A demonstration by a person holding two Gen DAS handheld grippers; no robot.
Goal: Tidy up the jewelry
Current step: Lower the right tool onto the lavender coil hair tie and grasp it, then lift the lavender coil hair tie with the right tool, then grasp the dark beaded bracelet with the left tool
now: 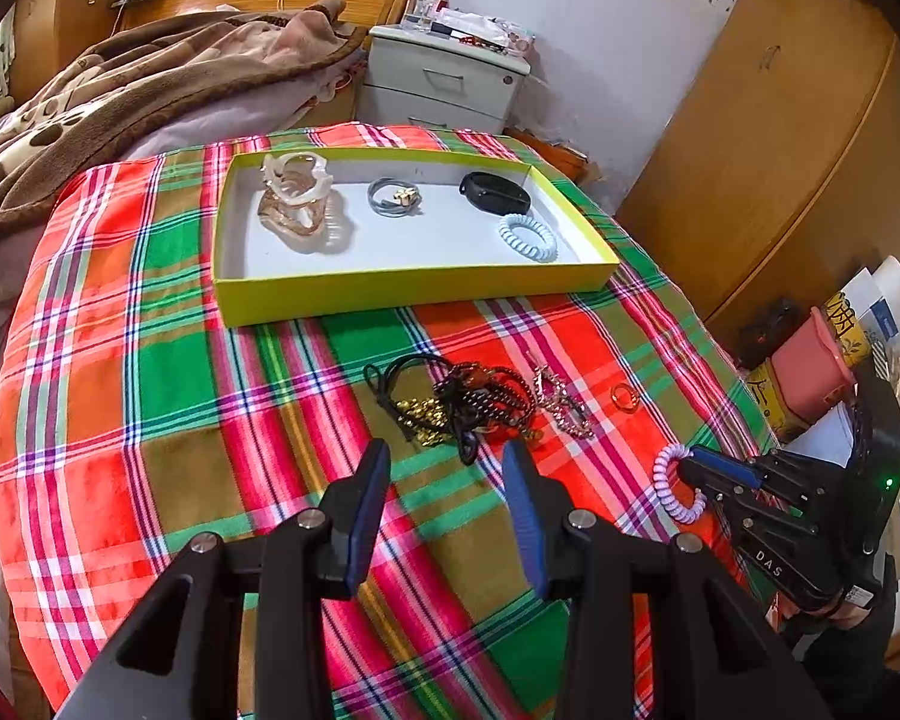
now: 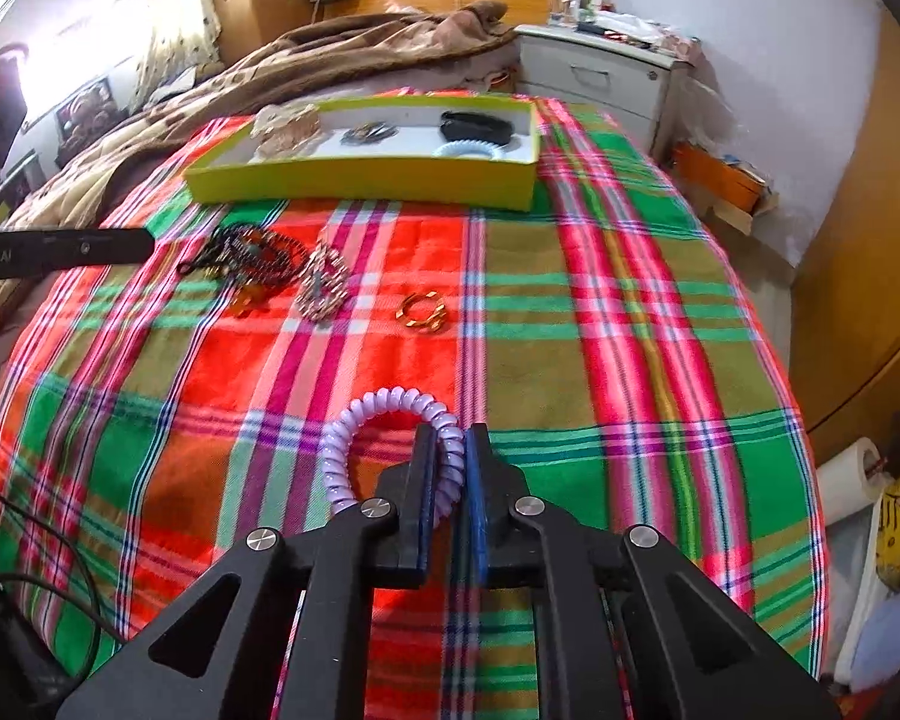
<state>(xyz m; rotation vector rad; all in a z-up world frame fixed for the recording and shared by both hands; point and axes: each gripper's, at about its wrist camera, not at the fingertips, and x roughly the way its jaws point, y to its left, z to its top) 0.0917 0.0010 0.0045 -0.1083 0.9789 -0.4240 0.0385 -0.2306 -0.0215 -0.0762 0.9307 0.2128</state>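
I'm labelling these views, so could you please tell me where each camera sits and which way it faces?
Left wrist: on the left gripper, jaws open, looking down across the plaid cloth at the jewelry pile and yellow tray; right gripper at right.
Right wrist: on the right gripper, pinching the purple coil tie.
Shared: tray, pile, coil tie, nightstand.

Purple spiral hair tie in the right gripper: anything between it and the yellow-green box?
Partly. The gold ring and silver chain lie on the plaid cloth between the purple spiral hair tie and the yellow-green box; lifting clears both.
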